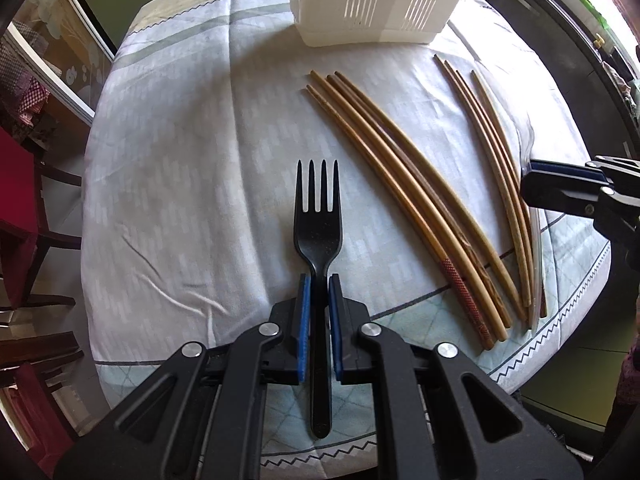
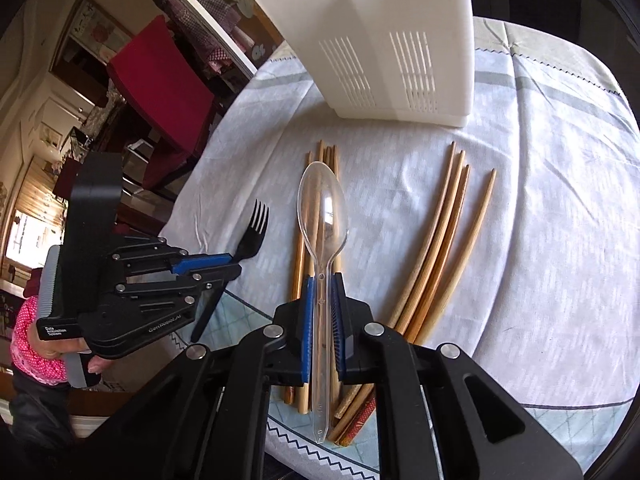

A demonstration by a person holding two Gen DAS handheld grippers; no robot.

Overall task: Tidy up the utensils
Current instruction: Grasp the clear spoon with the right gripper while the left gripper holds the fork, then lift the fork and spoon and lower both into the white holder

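My left gripper [image 1: 319, 280] is shut on the handle of a black plastic fork [image 1: 318, 216], tines pointing away, above the tablecloth. My right gripper [image 2: 322, 280] is shut on a clear plastic spoon [image 2: 323, 208], bowl forward, held above a bundle of wooden chopsticks [image 2: 298, 256]. The left gripper [image 2: 232, 262] with the fork [image 2: 252, 236] shows at the left of the right wrist view. The right gripper [image 1: 528, 178] enters the left wrist view from the right edge. A white slotted utensil holder [image 1: 372, 4] [image 2: 380, 52] stands at the far side of the table.
Two groups of wooden chopsticks [image 1: 404, 196] [image 1: 496, 168] lie on the pale tablecloth [image 1: 180, 184]. A second group of chopsticks [image 2: 444, 240] lies to the right in the right wrist view. Red chairs [image 2: 160, 80] stand beyond the table's left edge. A hand [image 2: 76, 348] holds the left gripper.
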